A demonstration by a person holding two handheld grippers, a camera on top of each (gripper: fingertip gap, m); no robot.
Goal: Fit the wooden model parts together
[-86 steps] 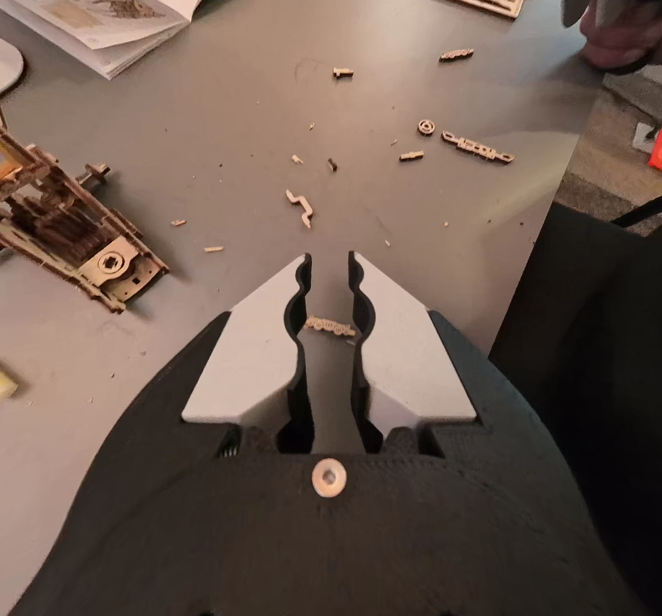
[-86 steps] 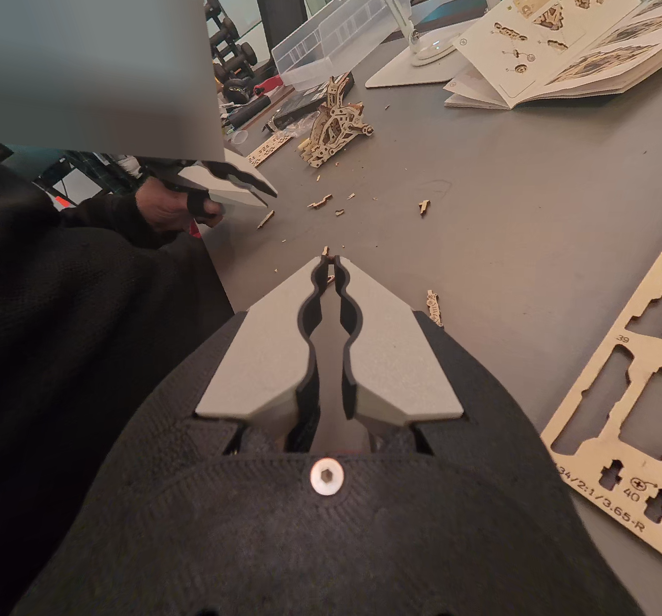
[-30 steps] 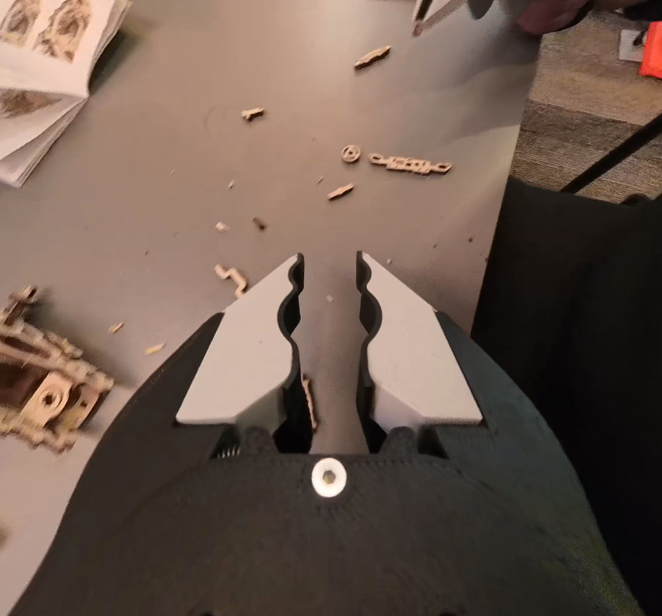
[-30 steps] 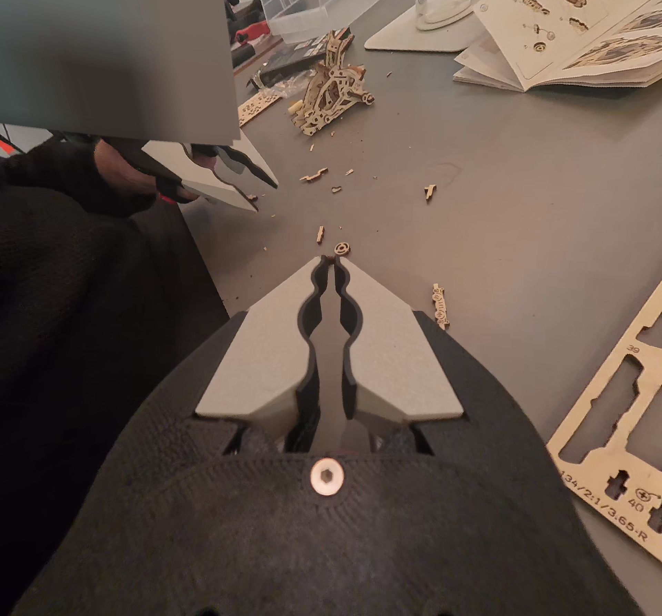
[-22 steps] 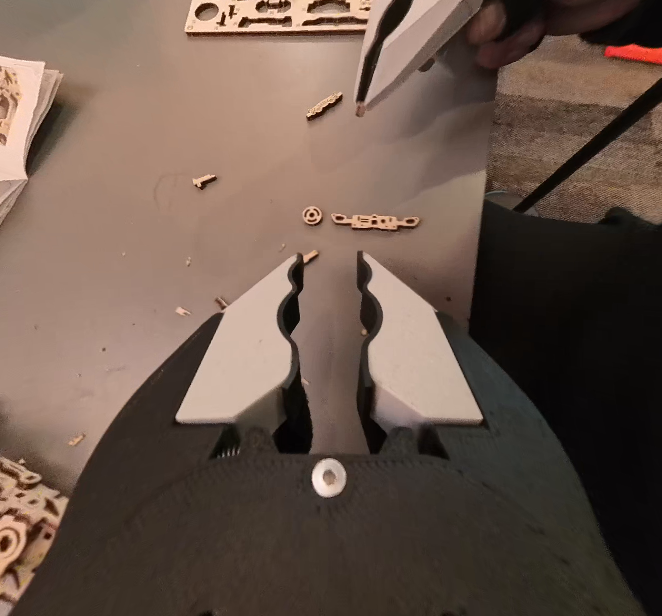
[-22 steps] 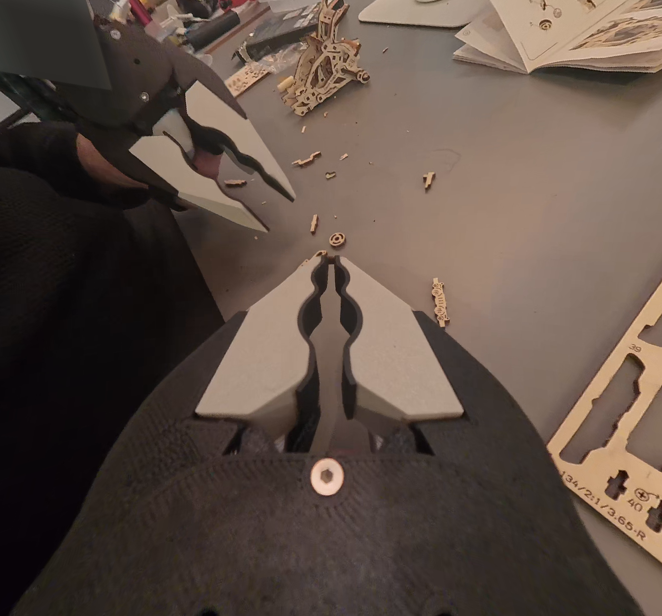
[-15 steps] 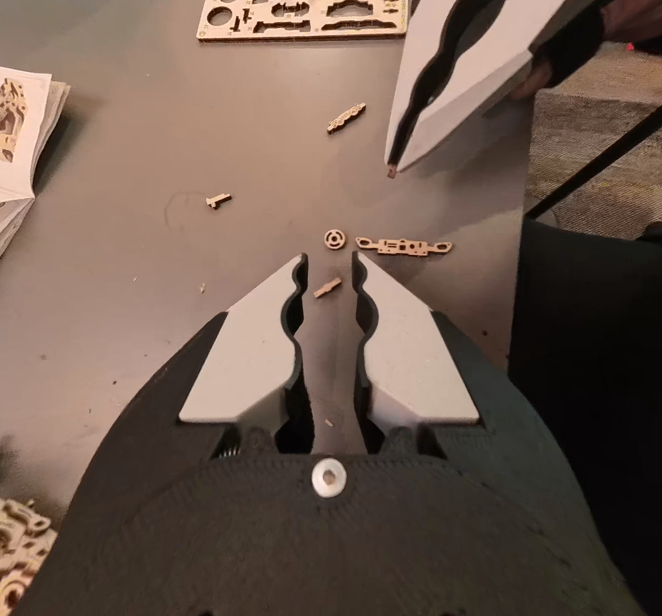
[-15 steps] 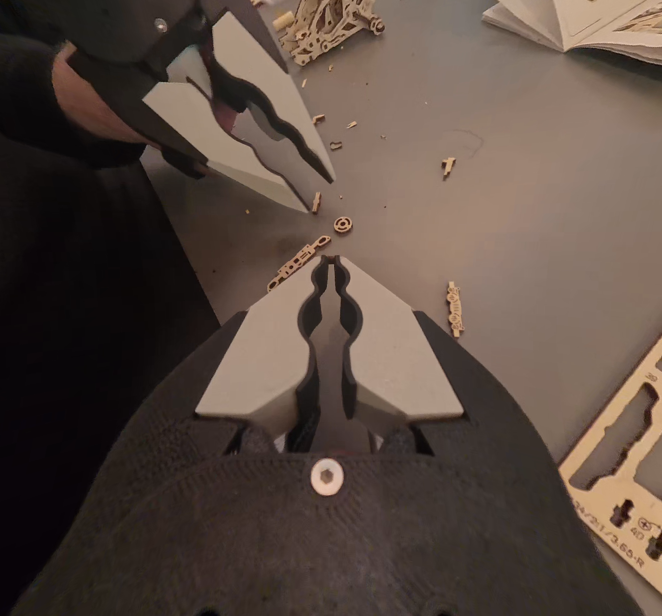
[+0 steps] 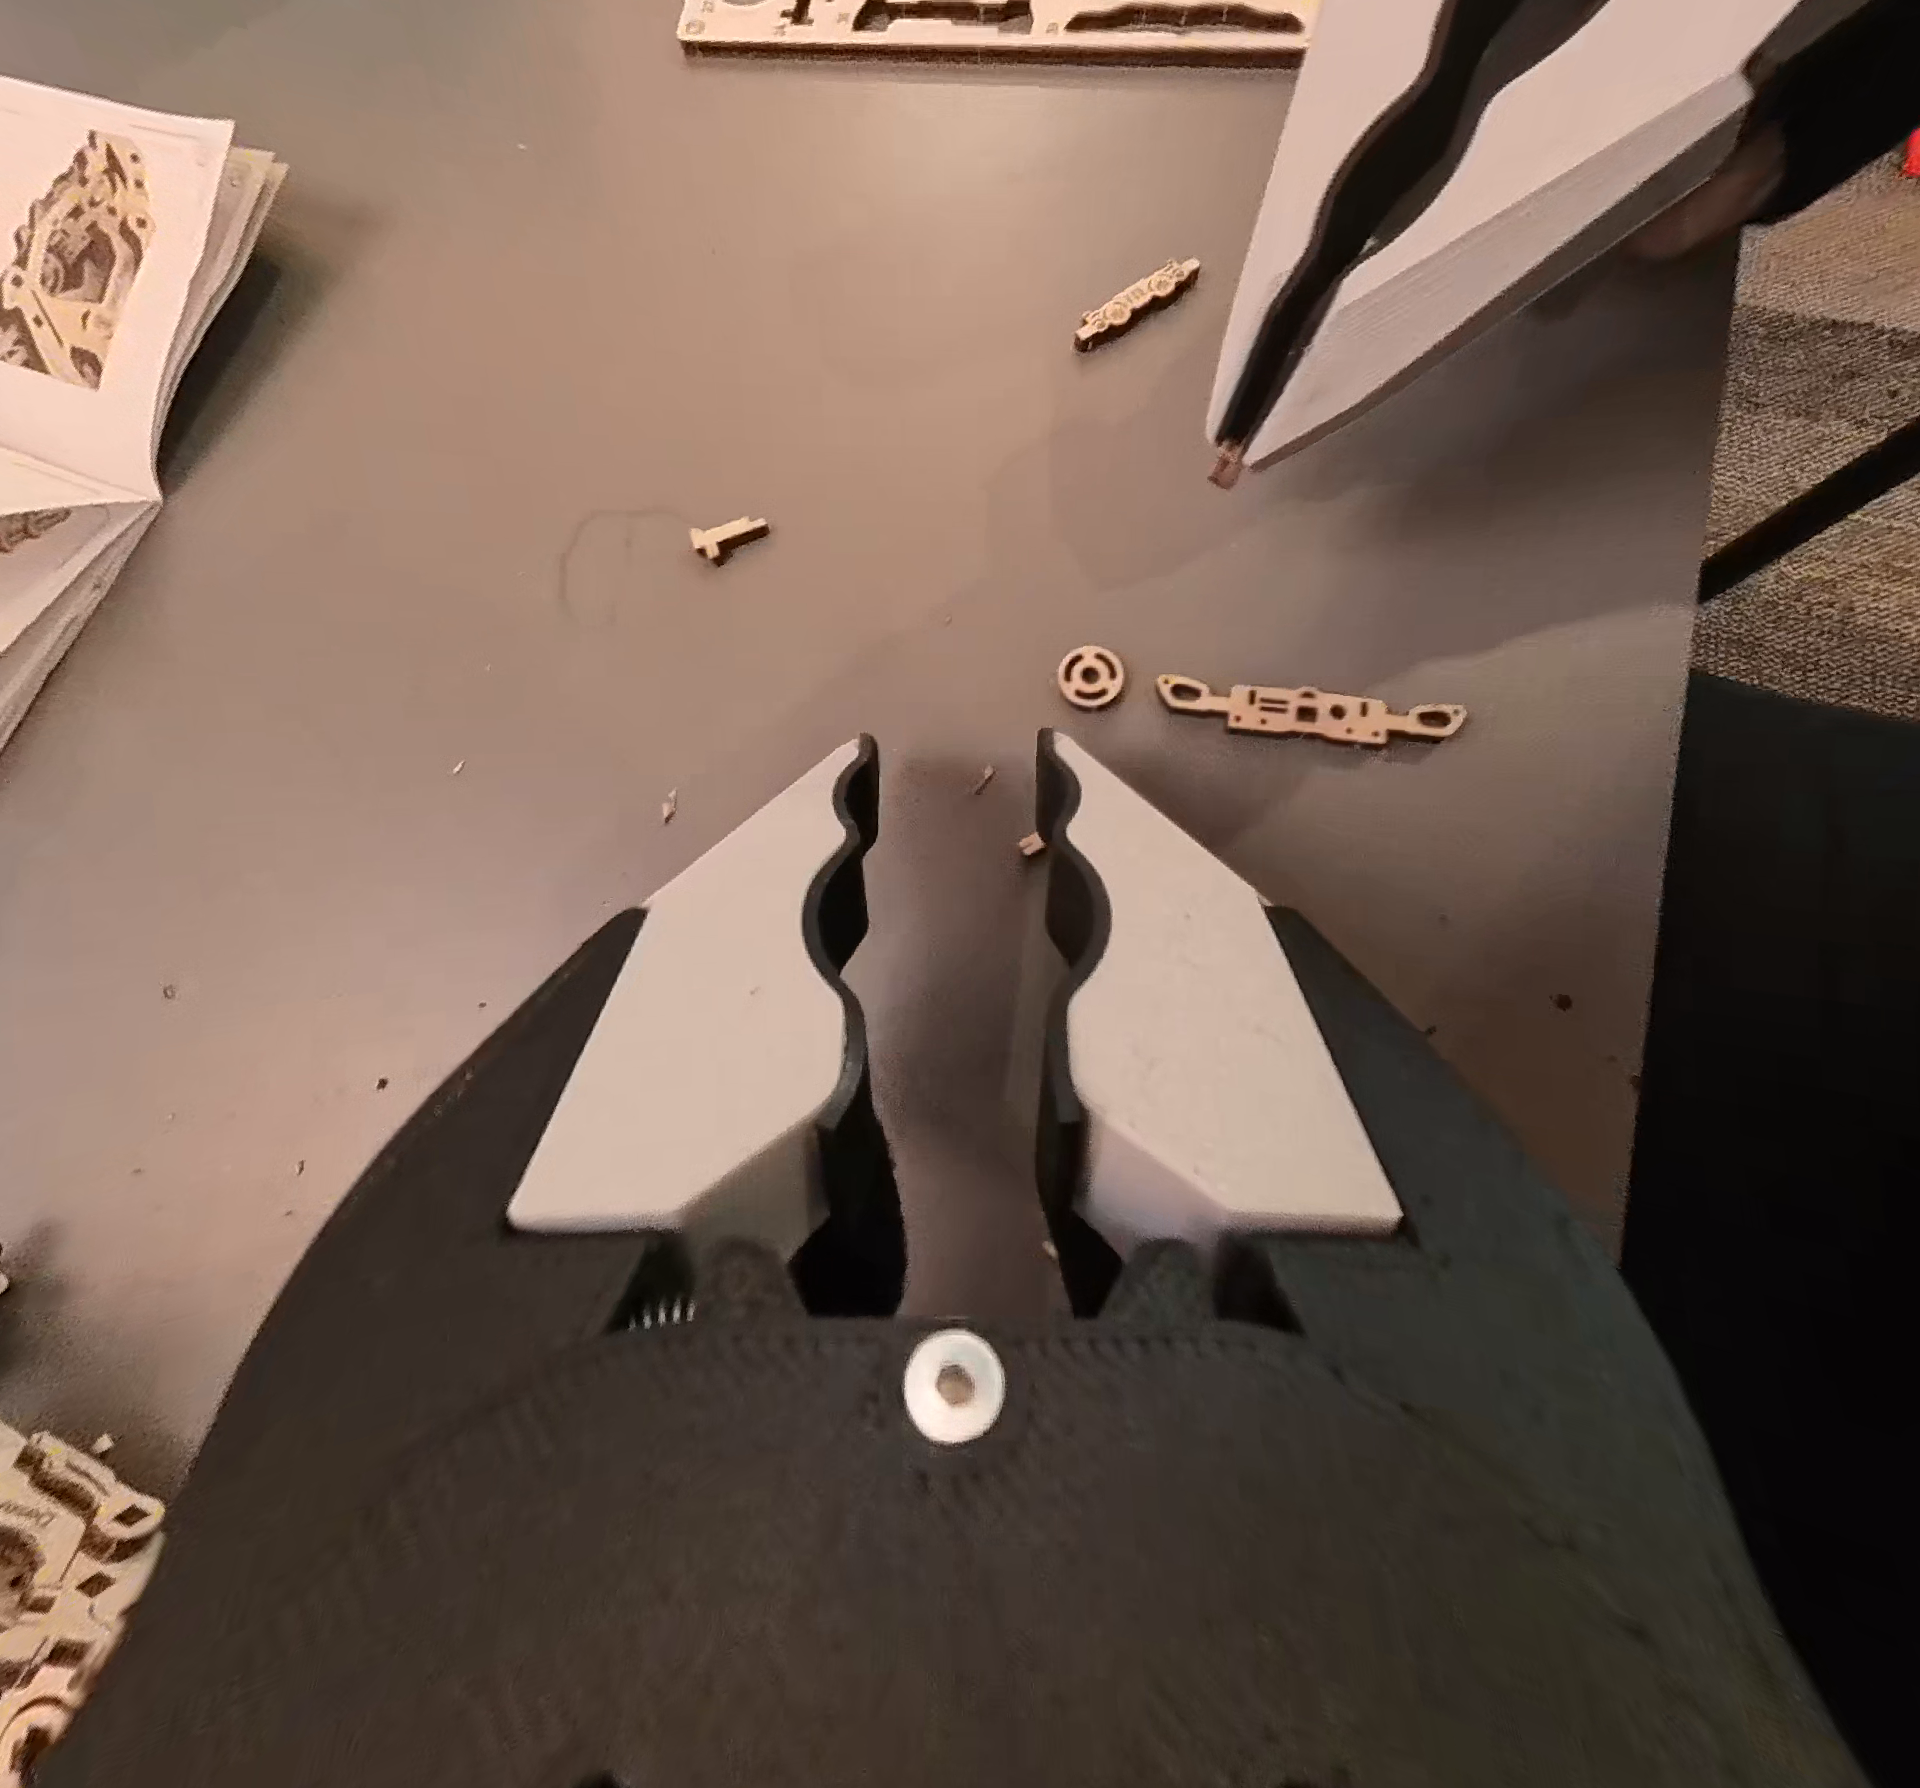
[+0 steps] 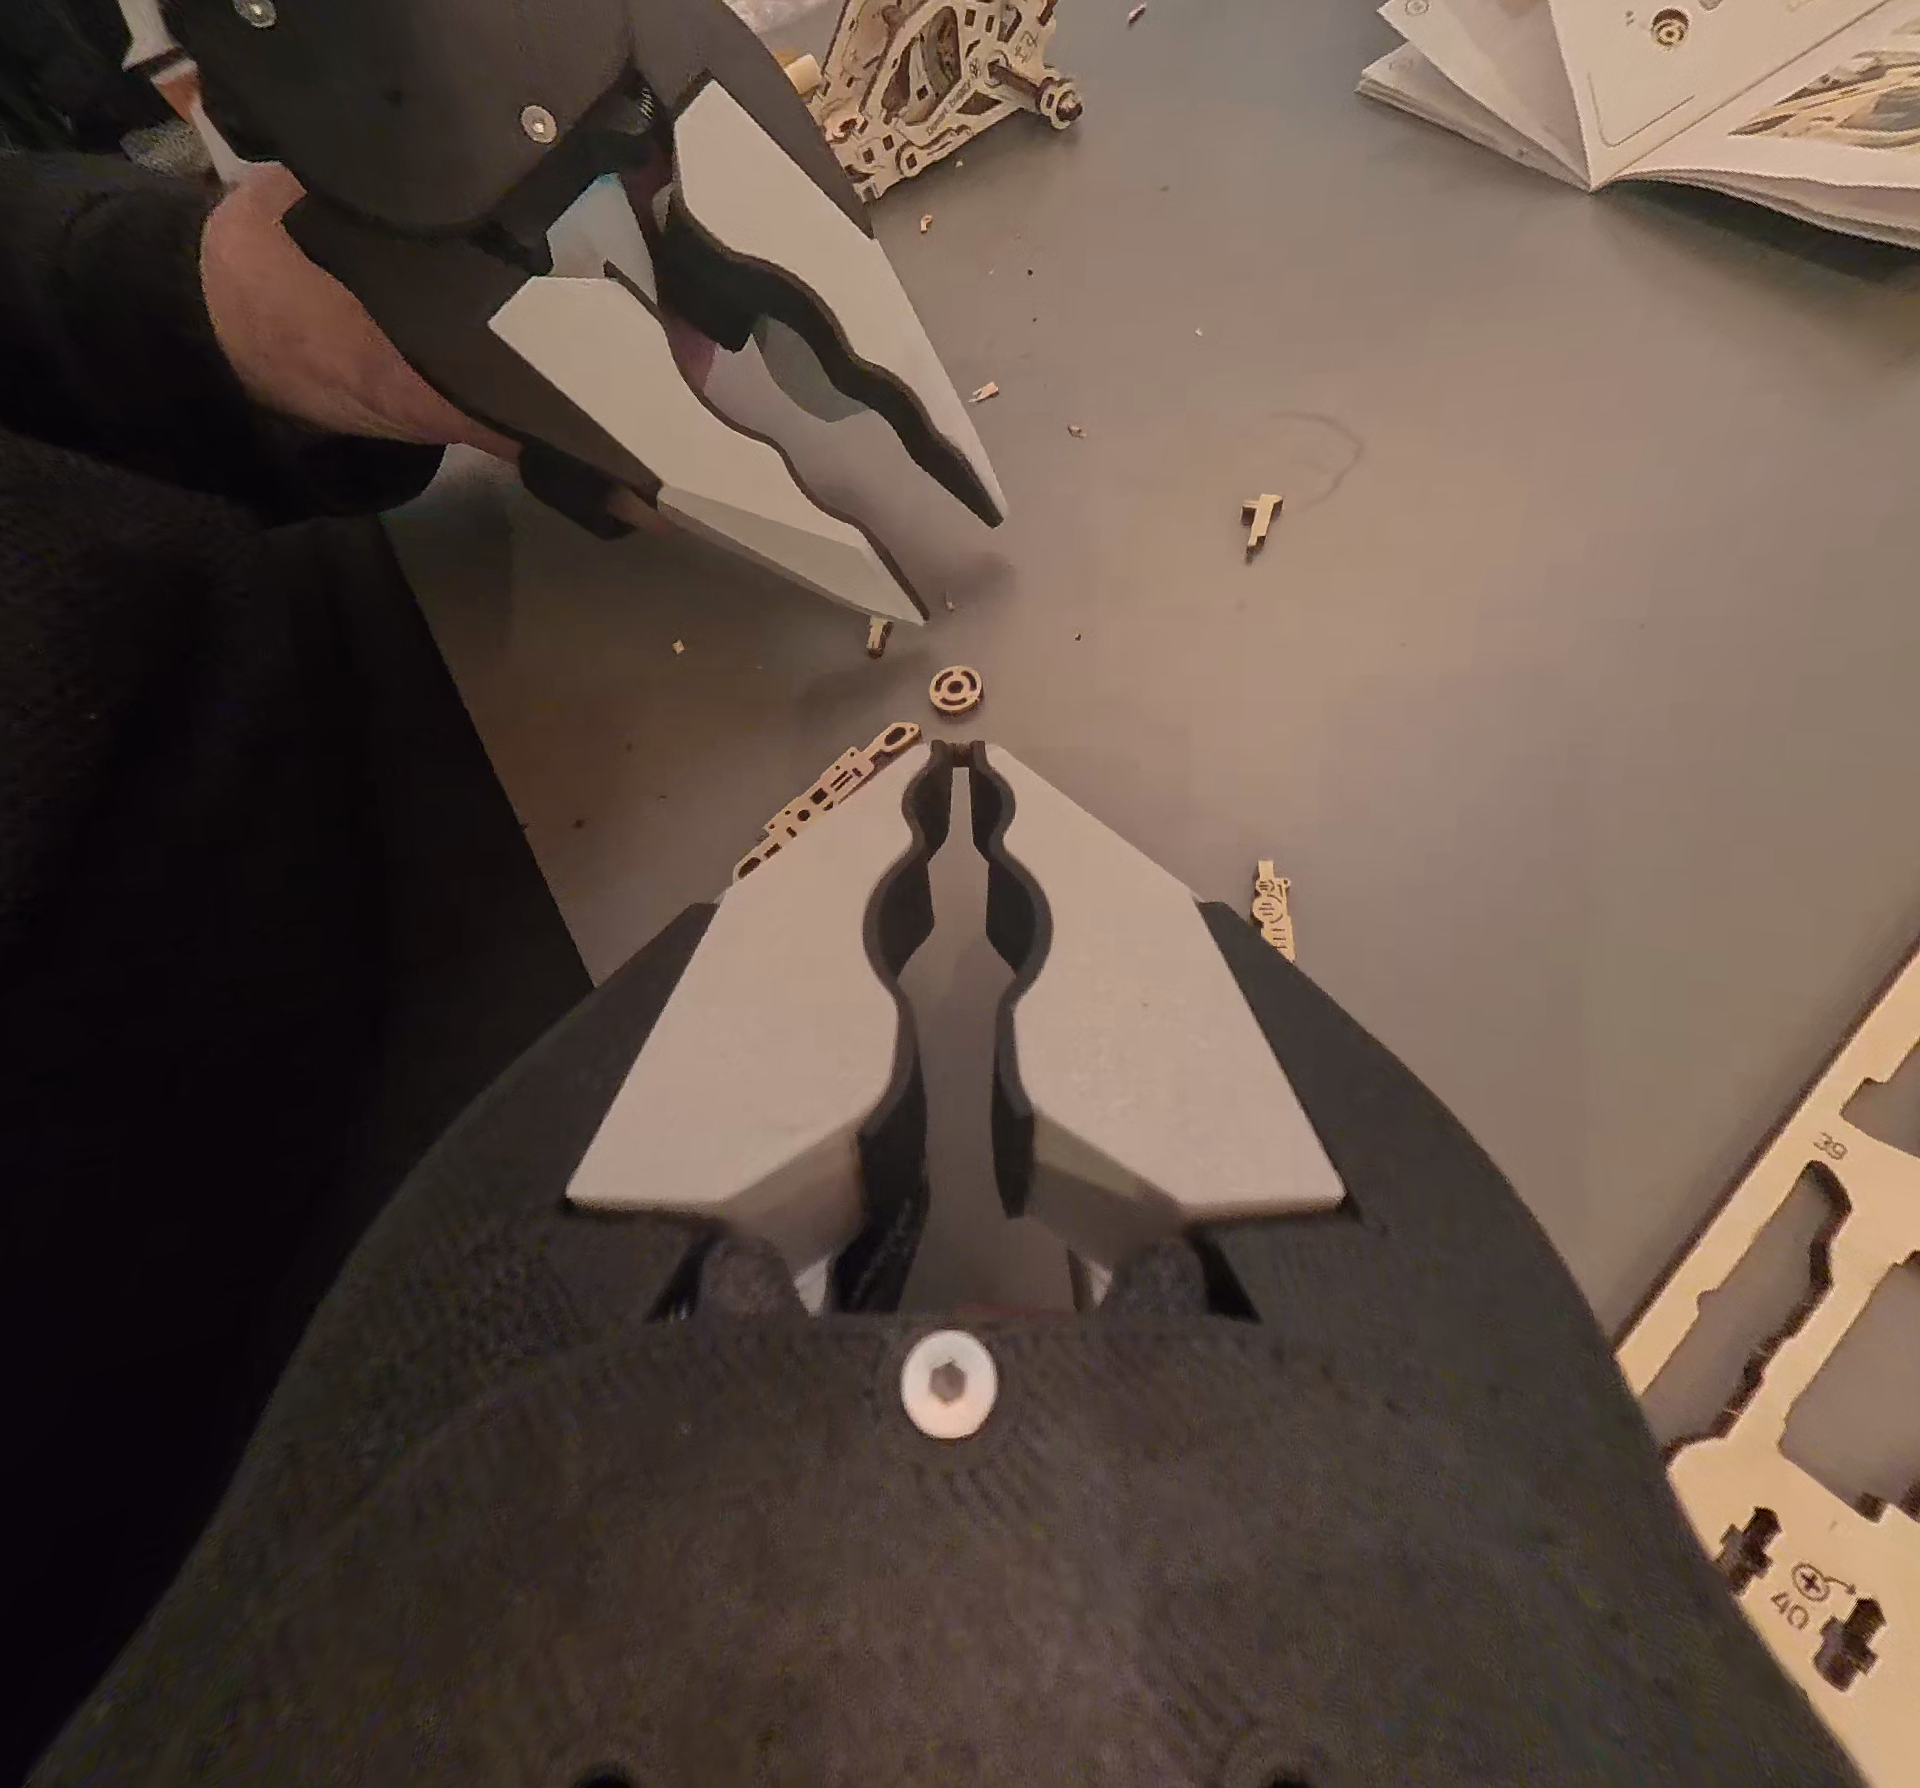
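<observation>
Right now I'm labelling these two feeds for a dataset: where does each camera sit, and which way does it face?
Left wrist view: rides the left hand-held gripper, facing down its open fingers at the grey table; the right hand-held gripper enters top right.
Right wrist view: rides the right hand-held gripper, tips pinching a small wooden piece; the person's hand shows left.
Shared: the small ring part and long flat part; the views face each other.
</observation>
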